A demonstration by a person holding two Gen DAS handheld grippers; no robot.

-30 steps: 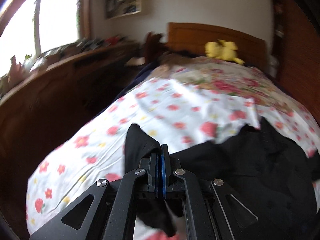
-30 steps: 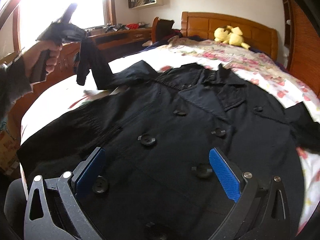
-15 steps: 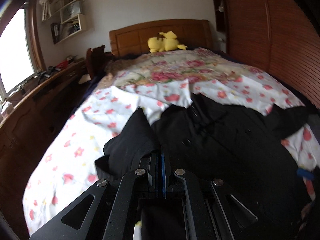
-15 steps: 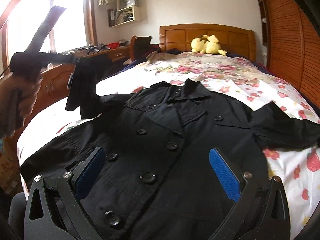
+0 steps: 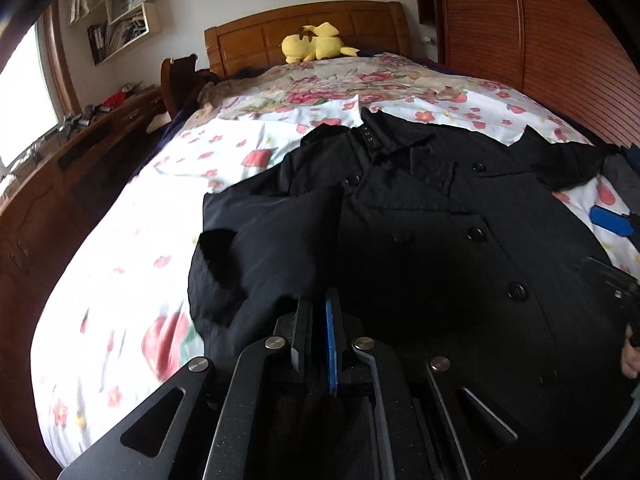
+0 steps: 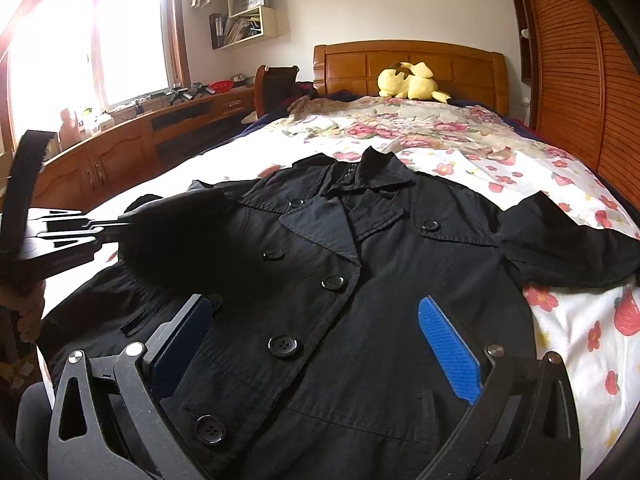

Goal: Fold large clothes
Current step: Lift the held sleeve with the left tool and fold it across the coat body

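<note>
**Left sleeve over chest, release starting**

Black coat (image 6: 360, 280) lies face-up on bed (image 6: 580, 340), collar toward headboard. Left hand-held gripper (image 5: 318, 320) carries sleeve (image 5: 256, 248) across the coat's front; jaws are opening, cloth between. Right hand-held gripper (image 6: 316, 344) spread, empty, over hem; opposite sleeve (image 6: 560, 240) nearer it.

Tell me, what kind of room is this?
Most likely a home bedroom: a bed with a floral sheet and wooden headboard, a yellow plush toy by the headboard, and a wall shelf beside a window. A black coat lies spread on the bed.
</note>
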